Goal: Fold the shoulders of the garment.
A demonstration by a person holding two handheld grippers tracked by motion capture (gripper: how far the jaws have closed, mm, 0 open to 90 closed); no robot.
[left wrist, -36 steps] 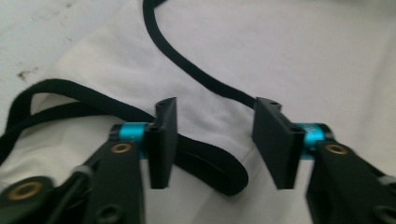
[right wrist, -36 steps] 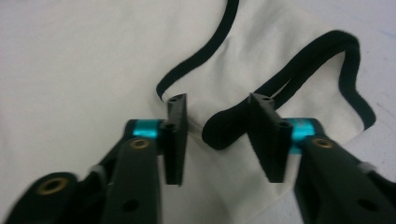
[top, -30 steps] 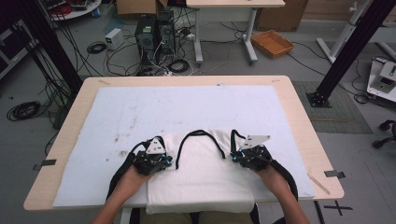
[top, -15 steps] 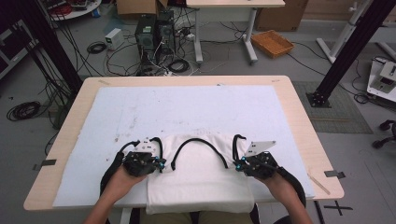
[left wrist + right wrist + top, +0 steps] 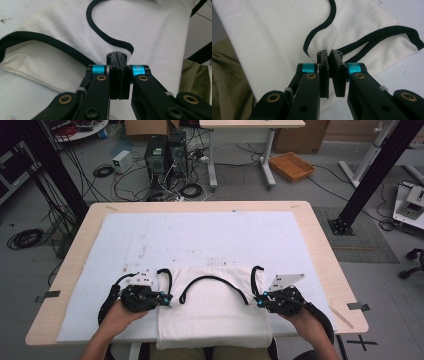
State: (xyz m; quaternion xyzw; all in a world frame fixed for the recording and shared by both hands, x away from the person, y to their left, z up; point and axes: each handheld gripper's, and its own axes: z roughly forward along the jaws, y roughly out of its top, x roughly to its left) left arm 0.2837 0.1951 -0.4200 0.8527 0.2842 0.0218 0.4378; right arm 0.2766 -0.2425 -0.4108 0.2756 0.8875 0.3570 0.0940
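Soft matt white cloth top (image 5: 215, 312) with black trim; surface (image 5: 320, 245) pale wood under a stained white sheet (image 5: 200, 240).

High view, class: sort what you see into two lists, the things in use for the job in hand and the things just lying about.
In use:
- white top with black trim
- left tongs, shut on its shoulder
- right tongs, shut on the other shoulder
- white mat under it

Lying about:
- orange tray on the floor
- computer towers
- floor cables
- cardboard box
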